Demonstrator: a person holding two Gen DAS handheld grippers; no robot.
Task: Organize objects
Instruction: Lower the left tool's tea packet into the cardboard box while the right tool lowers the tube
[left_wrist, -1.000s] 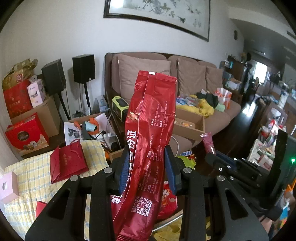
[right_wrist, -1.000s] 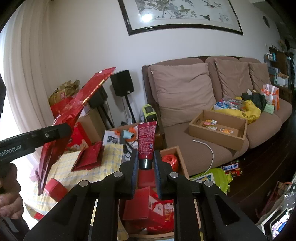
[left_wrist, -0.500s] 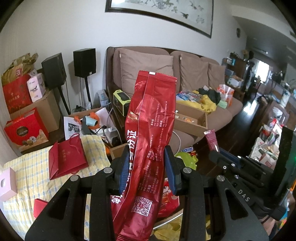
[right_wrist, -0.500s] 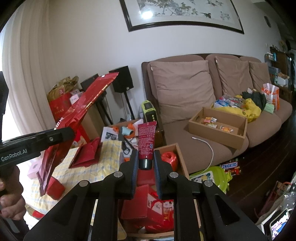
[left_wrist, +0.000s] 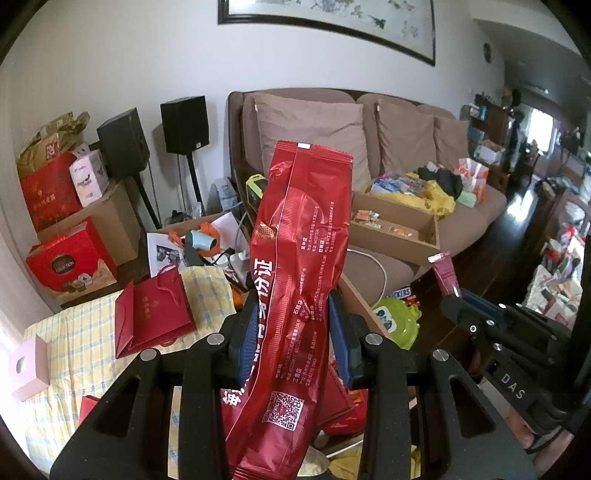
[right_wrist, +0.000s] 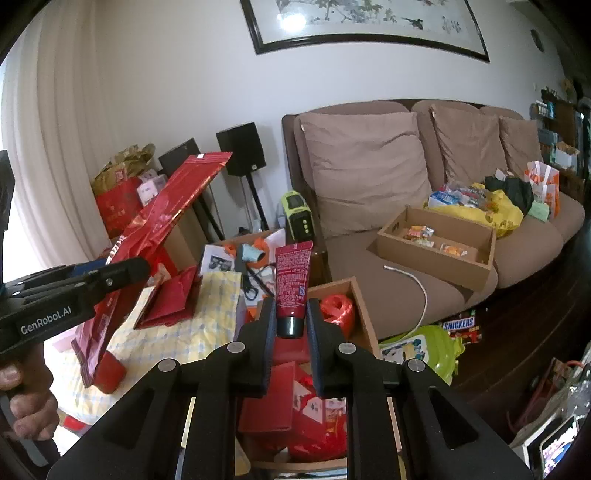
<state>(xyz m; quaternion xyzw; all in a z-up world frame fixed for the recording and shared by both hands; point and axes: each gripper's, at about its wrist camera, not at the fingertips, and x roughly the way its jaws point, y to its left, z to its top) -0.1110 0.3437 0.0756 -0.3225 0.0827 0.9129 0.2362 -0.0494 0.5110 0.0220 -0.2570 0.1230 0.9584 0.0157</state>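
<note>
My left gripper (left_wrist: 293, 332) is shut on a long red foil packet (left_wrist: 295, 280) that stands up between its blue pads and hides much of the scene behind. The same red packet (right_wrist: 155, 229) shows at the left of the right wrist view, slanting up from the left gripper (right_wrist: 122, 269), which a hand holds. My right gripper (right_wrist: 290, 325) is shut on the black cap end of a dark red tube (right_wrist: 292, 280), held upright. That tube (left_wrist: 445, 271) and the right gripper appear at the right of the left wrist view.
Below the grippers is a wooden box (right_wrist: 364, 314) holding red packages and an orange bag. A yellow checked cloth (left_wrist: 74, 354) bears a red gift bag (left_wrist: 151, 317) and a pink box (left_wrist: 29, 365). A brown sofa (right_wrist: 406, 266) carries a cardboard tray (right_wrist: 436, 247) of snacks.
The left gripper with the red packet has sunk a little and tilted downward, so the room slid upward in its view. The right gripper and tube held still.
</note>
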